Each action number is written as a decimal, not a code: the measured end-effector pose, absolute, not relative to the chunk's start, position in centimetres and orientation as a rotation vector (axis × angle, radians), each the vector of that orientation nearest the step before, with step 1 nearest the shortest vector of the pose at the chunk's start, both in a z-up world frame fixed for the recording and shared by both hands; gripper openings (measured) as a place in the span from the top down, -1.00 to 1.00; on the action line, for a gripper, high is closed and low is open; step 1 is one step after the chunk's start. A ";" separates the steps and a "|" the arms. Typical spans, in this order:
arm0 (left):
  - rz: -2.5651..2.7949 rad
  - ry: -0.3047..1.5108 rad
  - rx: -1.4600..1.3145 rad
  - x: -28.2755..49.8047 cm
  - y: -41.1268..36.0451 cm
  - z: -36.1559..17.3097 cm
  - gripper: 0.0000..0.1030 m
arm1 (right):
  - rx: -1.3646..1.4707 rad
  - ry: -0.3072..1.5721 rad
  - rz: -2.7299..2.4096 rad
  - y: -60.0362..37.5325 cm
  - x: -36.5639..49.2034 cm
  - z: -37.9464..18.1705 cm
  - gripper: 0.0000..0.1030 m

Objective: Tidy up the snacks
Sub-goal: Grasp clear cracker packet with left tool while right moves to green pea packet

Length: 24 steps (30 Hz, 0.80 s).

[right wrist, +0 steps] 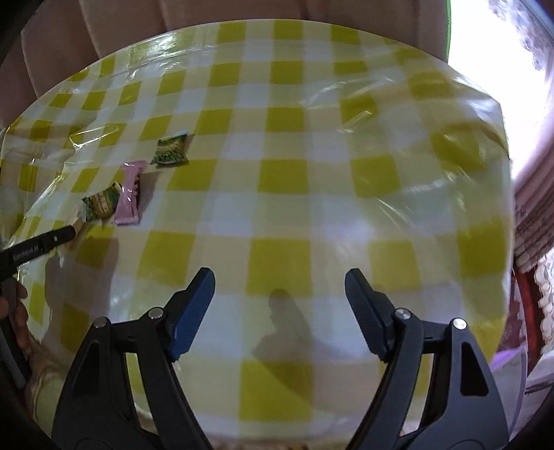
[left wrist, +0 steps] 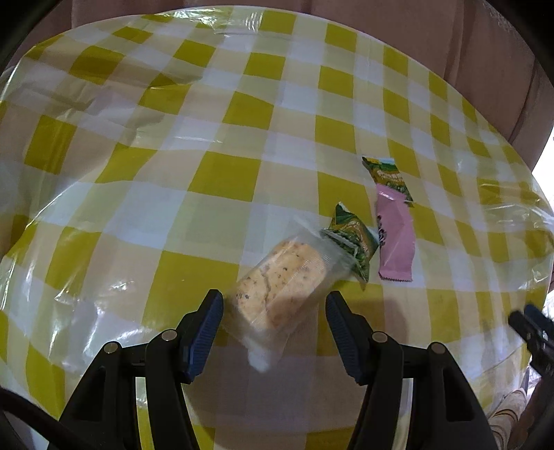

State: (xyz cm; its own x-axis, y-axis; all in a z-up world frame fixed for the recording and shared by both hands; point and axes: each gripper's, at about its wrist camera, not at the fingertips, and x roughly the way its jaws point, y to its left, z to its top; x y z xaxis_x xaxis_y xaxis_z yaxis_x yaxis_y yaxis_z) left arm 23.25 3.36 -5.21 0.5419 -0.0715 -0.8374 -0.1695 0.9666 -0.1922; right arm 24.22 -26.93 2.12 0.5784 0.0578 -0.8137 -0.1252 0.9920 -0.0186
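Note:
In the left wrist view my left gripper is open, its jaws on either side of a clear-wrapped biscuit pack lying on the yellow checked tablecloth. A green snack packet touches the pack's far end, a pink wrapper lies beside it, and another green packet lies beyond. My right gripper is open and empty above the cloth. The right wrist view shows the near green packet, the pink wrapper, the far green packet and one finger of the left gripper at far left.
The round table is covered with shiny plastic over the cloth. Beige upholstery stands behind it. A bright window and a curtain are at the right. A tip of the right gripper shows at the left view's right edge.

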 end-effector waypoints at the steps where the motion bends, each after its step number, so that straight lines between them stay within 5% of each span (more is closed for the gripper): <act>1: 0.055 0.996 -0.266 23.3 3.4 -5.2 -0.21 | -0.079 0.948 0.118 -26.3 25.0 2.0 -0.56; 24: -0.069 0.951 -0.054 25.0 2.7 -4.9 -0.40 | -0.043 0.950 0.239 -16.3 38.0 1.1 -0.57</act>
State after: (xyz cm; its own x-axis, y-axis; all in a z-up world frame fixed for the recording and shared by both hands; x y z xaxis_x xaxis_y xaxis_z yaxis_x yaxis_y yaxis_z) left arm 25.05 2.66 -4.90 0.5785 -0.0830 -0.8114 0.0353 0.9964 -0.0767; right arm 37.97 -16.33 1.09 0.5572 0.1832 -0.8099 -0.2213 0.9729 0.0678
